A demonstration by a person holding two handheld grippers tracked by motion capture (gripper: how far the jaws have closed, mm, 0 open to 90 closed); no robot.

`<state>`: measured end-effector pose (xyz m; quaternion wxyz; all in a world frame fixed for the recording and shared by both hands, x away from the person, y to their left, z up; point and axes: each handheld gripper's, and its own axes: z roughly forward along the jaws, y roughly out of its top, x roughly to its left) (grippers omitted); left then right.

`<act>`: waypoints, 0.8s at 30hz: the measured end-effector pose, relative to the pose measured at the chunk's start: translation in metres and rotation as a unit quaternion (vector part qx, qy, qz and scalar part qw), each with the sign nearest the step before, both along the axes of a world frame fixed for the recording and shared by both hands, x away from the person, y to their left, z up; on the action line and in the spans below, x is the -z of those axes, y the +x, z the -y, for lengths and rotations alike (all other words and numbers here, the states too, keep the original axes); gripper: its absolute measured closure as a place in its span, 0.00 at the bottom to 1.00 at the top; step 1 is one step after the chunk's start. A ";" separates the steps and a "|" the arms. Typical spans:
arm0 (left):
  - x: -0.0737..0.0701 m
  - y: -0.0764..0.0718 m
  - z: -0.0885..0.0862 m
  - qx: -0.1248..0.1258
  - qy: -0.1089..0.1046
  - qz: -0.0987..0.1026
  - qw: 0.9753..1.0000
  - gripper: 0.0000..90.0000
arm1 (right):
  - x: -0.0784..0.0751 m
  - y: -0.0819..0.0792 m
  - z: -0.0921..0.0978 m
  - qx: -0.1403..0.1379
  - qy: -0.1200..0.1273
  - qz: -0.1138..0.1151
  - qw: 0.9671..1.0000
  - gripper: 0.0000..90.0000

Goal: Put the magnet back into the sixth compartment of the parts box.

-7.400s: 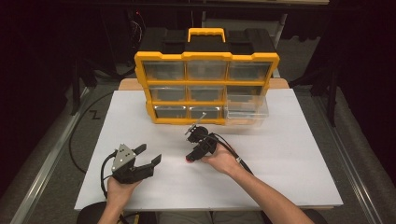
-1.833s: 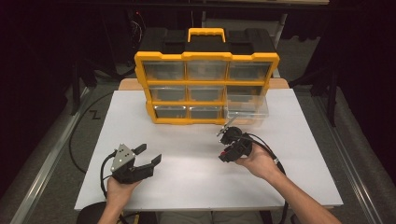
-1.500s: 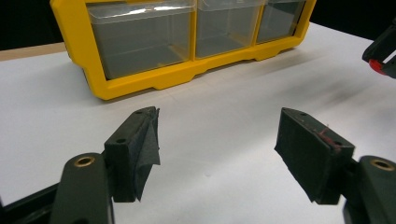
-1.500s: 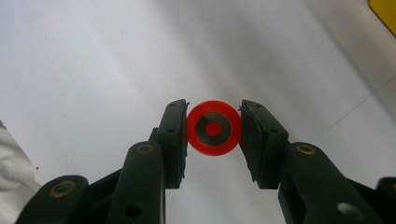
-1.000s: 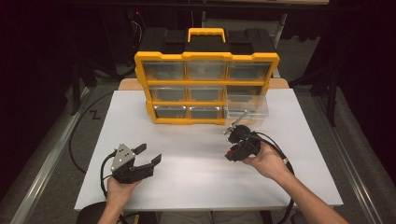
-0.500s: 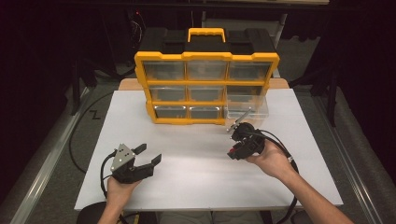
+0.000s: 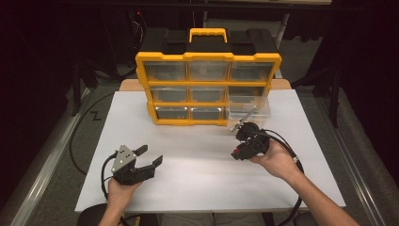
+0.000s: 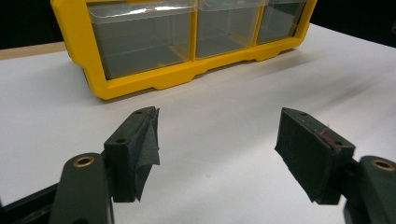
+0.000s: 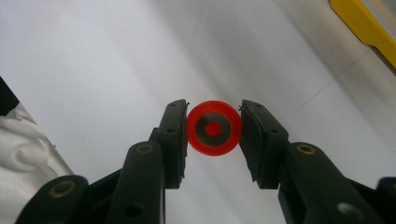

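Gripping: right gripper (image 9: 214, 128) clamps a red ring (image 9: 214, 128) between both pads, a red dot showing at its centre.
Ring position: above the white table (image 7: 197, 155), near the front-right corner of the yellow organizer (image 7: 208, 87), by the pulled-out clear drawer (image 7: 248, 109).
Left gripper (image 7: 151, 157): jaws spread wide, nothing between them, low at the near-left of the table, well apart from the ring.

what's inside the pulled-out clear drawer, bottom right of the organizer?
The clear drawer looks empty in the high view: only glare and the white table through its walls. Its back end is hidden inside the yellow organizer. The right gripper holds a red disc.
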<state>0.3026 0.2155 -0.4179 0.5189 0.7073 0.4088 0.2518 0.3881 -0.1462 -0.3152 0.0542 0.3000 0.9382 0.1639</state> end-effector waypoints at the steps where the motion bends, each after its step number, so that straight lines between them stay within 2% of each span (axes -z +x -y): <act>1: 0.000 0.000 0.000 0.000 0.000 0.000 1.000 0.33 | -0.001 0.000 0.000 0.000 0.001 0.000 1.000 0.72; 24: 0.000 0.000 0.000 0.000 0.000 0.000 1.000 0.33 | -0.018 0.001 0.009 0.004 0.012 -0.001 1.000 0.72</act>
